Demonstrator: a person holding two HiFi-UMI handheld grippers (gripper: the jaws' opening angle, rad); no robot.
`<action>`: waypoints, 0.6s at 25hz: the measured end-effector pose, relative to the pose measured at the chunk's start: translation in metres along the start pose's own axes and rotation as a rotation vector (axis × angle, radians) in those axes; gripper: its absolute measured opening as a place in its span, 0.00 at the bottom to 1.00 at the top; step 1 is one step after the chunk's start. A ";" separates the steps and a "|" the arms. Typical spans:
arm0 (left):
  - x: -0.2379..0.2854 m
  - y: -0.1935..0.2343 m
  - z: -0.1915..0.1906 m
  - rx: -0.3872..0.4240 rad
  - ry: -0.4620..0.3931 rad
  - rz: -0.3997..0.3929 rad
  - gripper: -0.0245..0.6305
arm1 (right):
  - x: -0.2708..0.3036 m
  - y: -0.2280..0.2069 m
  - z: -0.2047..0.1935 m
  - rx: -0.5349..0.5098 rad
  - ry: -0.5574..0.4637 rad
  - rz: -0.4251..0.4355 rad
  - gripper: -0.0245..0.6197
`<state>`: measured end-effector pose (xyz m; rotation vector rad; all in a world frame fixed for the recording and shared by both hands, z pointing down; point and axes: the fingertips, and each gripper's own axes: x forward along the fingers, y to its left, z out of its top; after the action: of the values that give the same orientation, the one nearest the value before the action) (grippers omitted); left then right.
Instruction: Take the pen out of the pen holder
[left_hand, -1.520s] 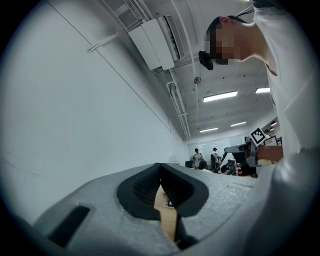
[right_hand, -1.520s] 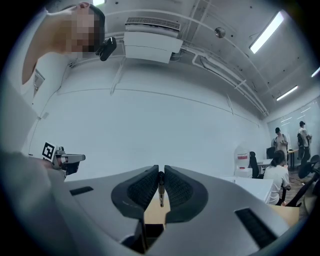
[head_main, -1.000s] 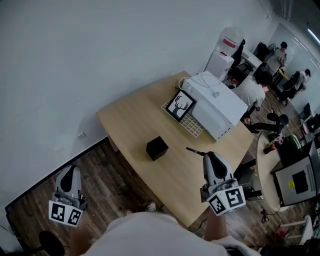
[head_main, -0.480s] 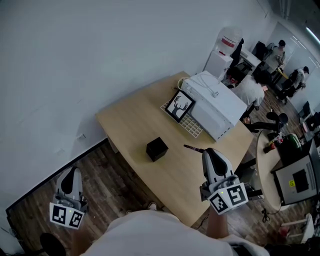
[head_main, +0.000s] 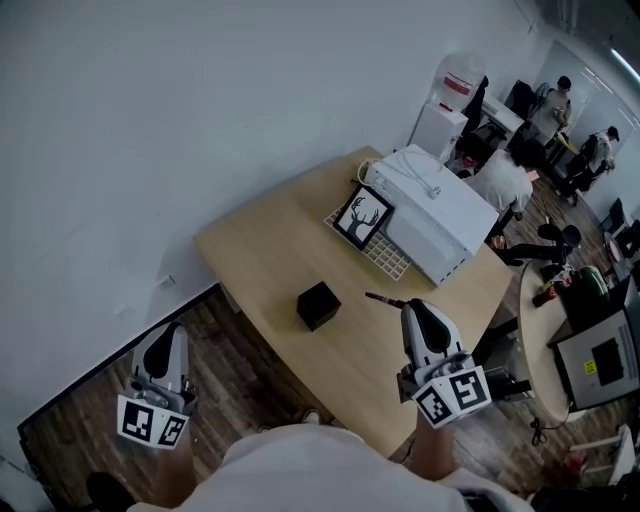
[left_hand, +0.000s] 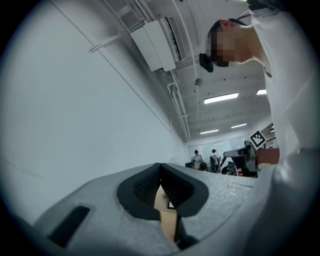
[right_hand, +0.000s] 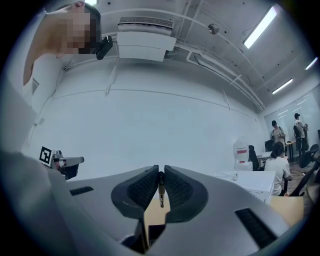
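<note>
Pen (head_main: 384, 299) sits clamped in my right gripper (head_main: 413, 308) at lower right, apart from the holder (head_main: 318, 304) at centre; my left gripper (head_main: 170, 335), lower left, is closed.

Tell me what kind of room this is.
Most likely an open-plan office: people sit in the background, a water dispenser stands by the wall, and strip lights run along the ceiling.

Matt wooden table (head_main: 268, 238), matt pen holder (head_main: 318, 305)
</note>
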<state>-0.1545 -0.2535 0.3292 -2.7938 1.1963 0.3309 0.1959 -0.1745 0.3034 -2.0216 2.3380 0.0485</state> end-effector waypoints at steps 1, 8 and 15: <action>0.003 -0.001 0.000 0.009 -0.001 -0.007 0.05 | 0.001 -0.001 -0.002 0.006 -0.001 0.001 0.10; 0.003 -0.004 -0.009 -0.001 0.011 0.005 0.05 | 0.005 -0.003 -0.003 0.018 -0.010 0.014 0.10; 0.001 -0.004 -0.012 -0.006 0.021 0.017 0.05 | 0.011 0.003 -0.002 0.004 -0.020 0.034 0.10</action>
<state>-0.1494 -0.2535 0.3406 -2.8005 1.2256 0.3069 0.1917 -0.1847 0.3045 -1.9706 2.3583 0.0650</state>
